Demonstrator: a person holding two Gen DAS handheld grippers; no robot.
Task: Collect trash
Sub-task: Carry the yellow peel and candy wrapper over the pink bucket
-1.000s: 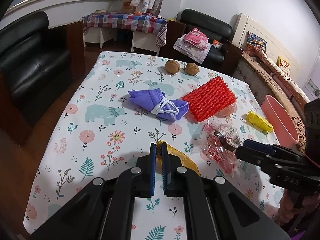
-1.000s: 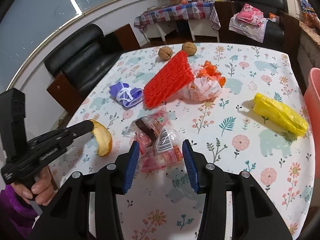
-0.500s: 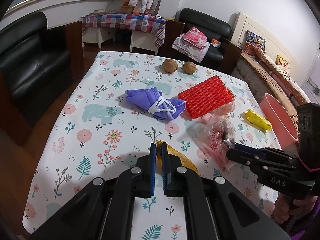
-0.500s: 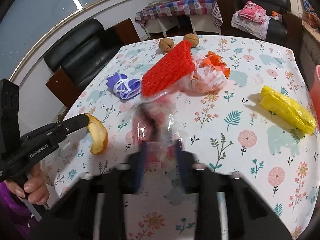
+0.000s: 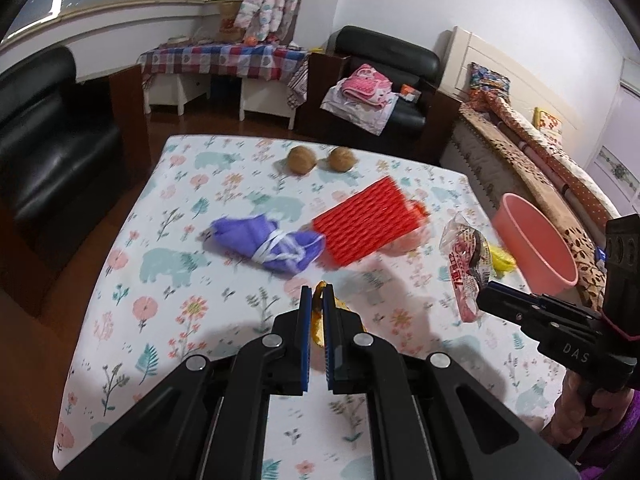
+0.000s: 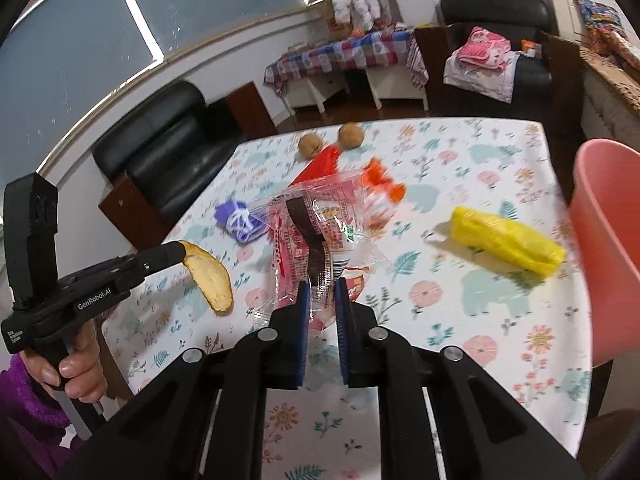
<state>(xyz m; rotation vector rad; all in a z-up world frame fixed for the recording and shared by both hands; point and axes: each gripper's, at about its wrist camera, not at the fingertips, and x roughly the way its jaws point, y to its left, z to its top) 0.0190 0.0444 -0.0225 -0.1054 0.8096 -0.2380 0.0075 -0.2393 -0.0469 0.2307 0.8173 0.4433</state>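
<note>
My left gripper (image 5: 316, 300) is shut on a yellow fruit peel (image 5: 319, 320), held above the near part of the floral table; the peel also shows in the right wrist view (image 6: 210, 276). My right gripper (image 6: 319, 290) is shut on a clear red-printed snack wrapper (image 6: 316, 236), lifted off the table; the wrapper shows in the left wrist view (image 5: 466, 264) too. A pink basin (image 6: 608, 248) stands at the table's right edge. On the table lie a purple mask (image 5: 272, 246), a red foam net (image 5: 366, 220), a yellow bag (image 6: 506, 244) and an orange-white wrapper (image 6: 380, 192).
Two walnuts (image 5: 320, 159) sit near the table's far edge. Black armchairs stand to the left (image 5: 48, 152) and behind (image 5: 384, 68). A bed (image 5: 540, 148) runs along the right side. The floral tablecloth (image 5: 160, 280) covers the whole top.
My right gripper closed on the snack wrapper and lifted it off the table, moving right toward the basin. My left gripper kept the peel and rose slightly.
</note>
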